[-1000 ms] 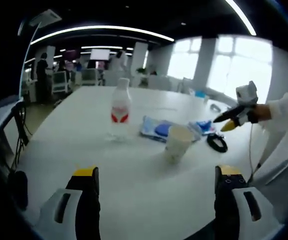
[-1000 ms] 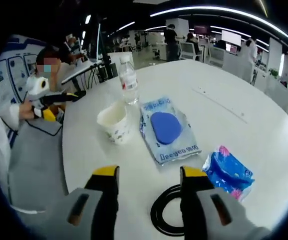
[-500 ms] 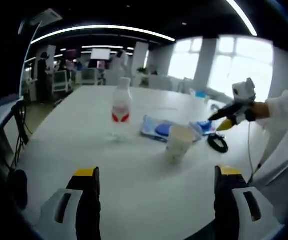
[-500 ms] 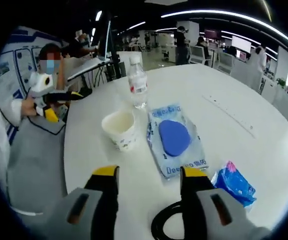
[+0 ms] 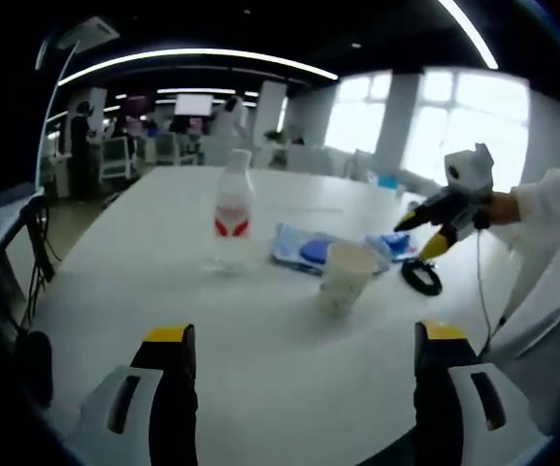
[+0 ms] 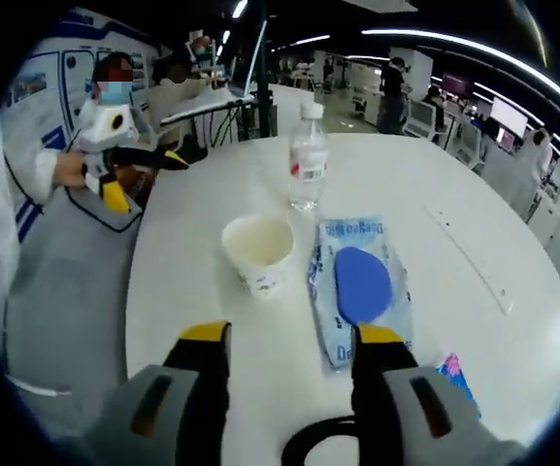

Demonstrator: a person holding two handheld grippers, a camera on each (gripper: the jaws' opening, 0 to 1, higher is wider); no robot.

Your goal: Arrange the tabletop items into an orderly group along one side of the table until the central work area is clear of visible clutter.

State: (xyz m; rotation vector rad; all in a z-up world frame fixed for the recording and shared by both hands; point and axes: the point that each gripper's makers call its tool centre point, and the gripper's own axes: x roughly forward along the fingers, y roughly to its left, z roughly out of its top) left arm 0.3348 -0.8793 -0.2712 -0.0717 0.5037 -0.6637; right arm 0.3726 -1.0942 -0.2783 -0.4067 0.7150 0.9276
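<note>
Five things sit loose on the round white table (image 6: 512, 243): a bottle (image 6: 308, 158), a paper cup (image 6: 258, 251), a wipes pack (image 6: 362, 287) with a blue lid, a small blue packet (image 6: 457, 377) and a black cable coil (image 6: 311, 445). All of them lie toward the person's edge of the table, near one another but in no row, so the grouping is, as I judge it, not yet begun.

The right gripper (image 6: 284, 340) hangs above the table edge with its jaws wide apart and nothing between them. The coil lies just under and ahead of it, the wipes pack touching the line of its right jaw in the right gripper view — whether it aims for the coil or the pack I cannot tell. The cup stands upright just left of the pack, the bottle upright beyond the two.

The left gripper (image 5: 299, 340) is held low over bare table, jaws also spread wide and empty, well apart from the cup (image 5: 344, 275) and the bottle (image 5: 233, 210). In the left gripper view the right gripper (image 5: 425, 230) hovers over the coil (image 5: 421, 277) — a likely first pick, since it lies closest.
</note>
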